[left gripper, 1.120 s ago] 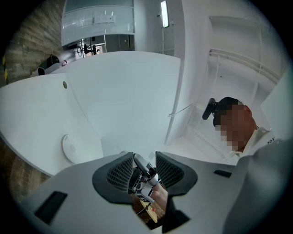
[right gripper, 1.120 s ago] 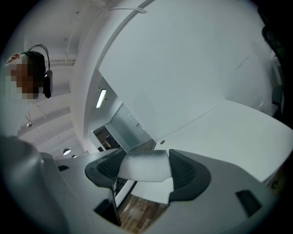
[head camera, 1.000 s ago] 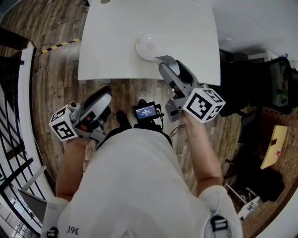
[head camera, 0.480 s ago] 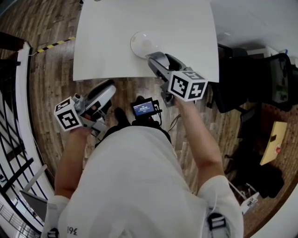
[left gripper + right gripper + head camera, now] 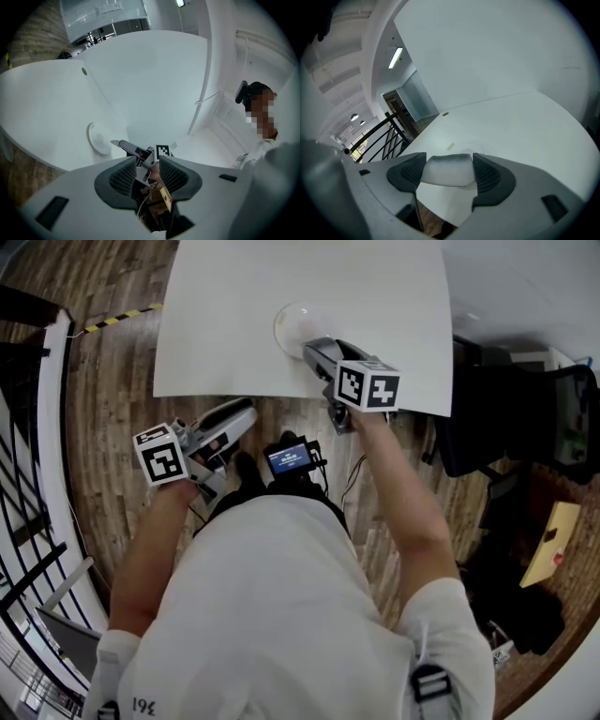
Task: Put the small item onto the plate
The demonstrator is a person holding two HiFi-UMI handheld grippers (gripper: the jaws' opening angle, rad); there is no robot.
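A round white plate [image 5: 295,326] lies near the front edge of the white table [image 5: 234,296]. My right gripper [image 5: 319,352] reaches over the table edge, its tips at the plate's near rim. In the right gripper view its jaws are shut on a small white item [image 5: 449,169] with a darker top edge; the head view hides the item. My left gripper [image 5: 230,423] hangs over the wooden floor, off the table's front. Its jaws [image 5: 147,174] stand a narrow gap apart with nothing between them. The left gripper view also shows the plate [image 5: 98,138] and the right gripper [image 5: 129,146].
A black device with a lit screen [image 5: 291,457] sits between the arms. A black office chair [image 5: 562,409] stands at the right and a black railing [image 5: 37,521] at the left. Yellow-black tape [image 5: 122,320] marks the floor left of the table.
My right gripper has moved forward and left, from over the floor to the plate's near rim, still holding the item. The left gripper has shifted a little right and forward.
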